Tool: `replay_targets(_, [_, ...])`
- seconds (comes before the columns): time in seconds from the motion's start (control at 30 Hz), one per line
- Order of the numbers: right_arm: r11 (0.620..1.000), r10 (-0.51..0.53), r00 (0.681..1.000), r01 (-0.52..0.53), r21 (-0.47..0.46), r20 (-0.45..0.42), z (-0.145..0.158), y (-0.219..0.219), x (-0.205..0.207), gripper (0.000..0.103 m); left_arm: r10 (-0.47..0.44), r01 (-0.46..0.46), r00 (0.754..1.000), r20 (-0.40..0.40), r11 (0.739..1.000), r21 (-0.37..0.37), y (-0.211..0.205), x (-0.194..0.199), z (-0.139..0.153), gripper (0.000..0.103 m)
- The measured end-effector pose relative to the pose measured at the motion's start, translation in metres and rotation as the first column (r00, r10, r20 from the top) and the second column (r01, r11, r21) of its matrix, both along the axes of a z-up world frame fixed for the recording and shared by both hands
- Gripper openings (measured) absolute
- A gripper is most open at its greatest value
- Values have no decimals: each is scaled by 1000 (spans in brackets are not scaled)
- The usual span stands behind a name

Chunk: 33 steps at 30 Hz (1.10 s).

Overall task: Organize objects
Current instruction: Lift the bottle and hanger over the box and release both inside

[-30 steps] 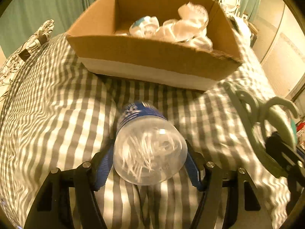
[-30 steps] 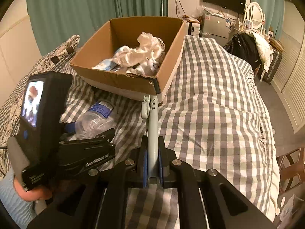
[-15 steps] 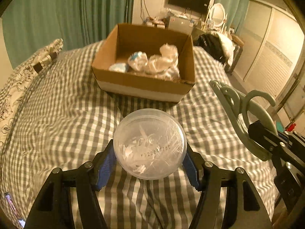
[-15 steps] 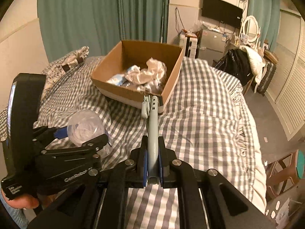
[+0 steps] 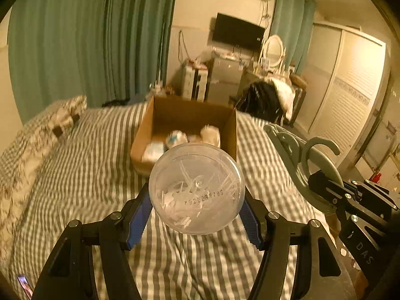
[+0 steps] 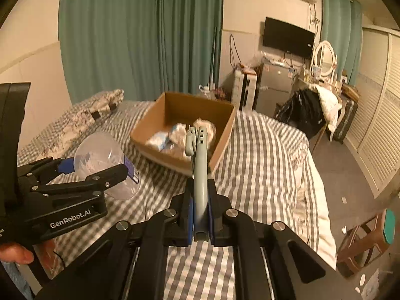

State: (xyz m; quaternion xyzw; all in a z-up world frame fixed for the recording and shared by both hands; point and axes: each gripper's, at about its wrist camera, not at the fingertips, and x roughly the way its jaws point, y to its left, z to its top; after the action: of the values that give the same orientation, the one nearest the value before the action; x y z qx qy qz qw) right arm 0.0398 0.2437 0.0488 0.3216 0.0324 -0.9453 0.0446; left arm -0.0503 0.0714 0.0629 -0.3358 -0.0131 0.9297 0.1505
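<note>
Since the earlier frame both grippers rose; cardboard box (image 5: 183, 135) now lies farther off. Left gripper (image 5: 197, 215) clamps clear bottle (image 5: 196, 187), right gripper (image 6: 200, 218) pinches grey hanger (image 6: 200, 172), both above the checked bed (image 6: 262, 155). Risk: smooth bottle slipping; hanger snagging box rim.

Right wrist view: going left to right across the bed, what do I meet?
left gripper holding the plastic bottle → cardboard box → grey hanger in the right gripper → bare checkered bedspread
</note>
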Motion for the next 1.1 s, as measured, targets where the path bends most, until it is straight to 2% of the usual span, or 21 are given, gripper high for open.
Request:
replay_targets(0.23, [998,45,996,-47,-31,-75,39,1,-48,8,23,-25,995,-101,1000,-9,-1,-50,36,67])
replay_targets(0.43, [996,48,996,-54,-77,-81,45,5,-113,8,64,-64,993,-103,998,2,-5,-119,34,67])
replay_targets(0.57, [995,61,997,-65,-78,-44,30,2,-163,8,81,-82,994,-78,997,0,-3,-163,11,67])
replay_targets(0.67, [991,89,996,-86,-104,25,4,-2,-205,8,90,-91,995,-52,996,-1,0,-191,-14,67])
replay_targets(0.83, [987,108,989,-94,-129,106,-41,-2,-247,8,81,-81,997,14,996,36,0,-228,-56,67])
replay_targets(0.93, [983,128,983,-109,-147,130,-60,-1,-267,8,71,-72,997,20,997,36,1,-237,-74,67])
replay_targets(1.03, [981,128,985,-108,-163,116,-73,2,-274,9,71,-71,997,8,997,37,0,-237,-84,69])
replay_targets(1.07, [980,115,987,-94,-178,113,-76,5,-274,10,67,-67,998,10,997,36,0,-237,-85,73])
replay_targets(1.1, [979,107,988,-85,-186,113,-78,7,-273,16,65,-65,998,11,997,29,1,-236,-85,77])
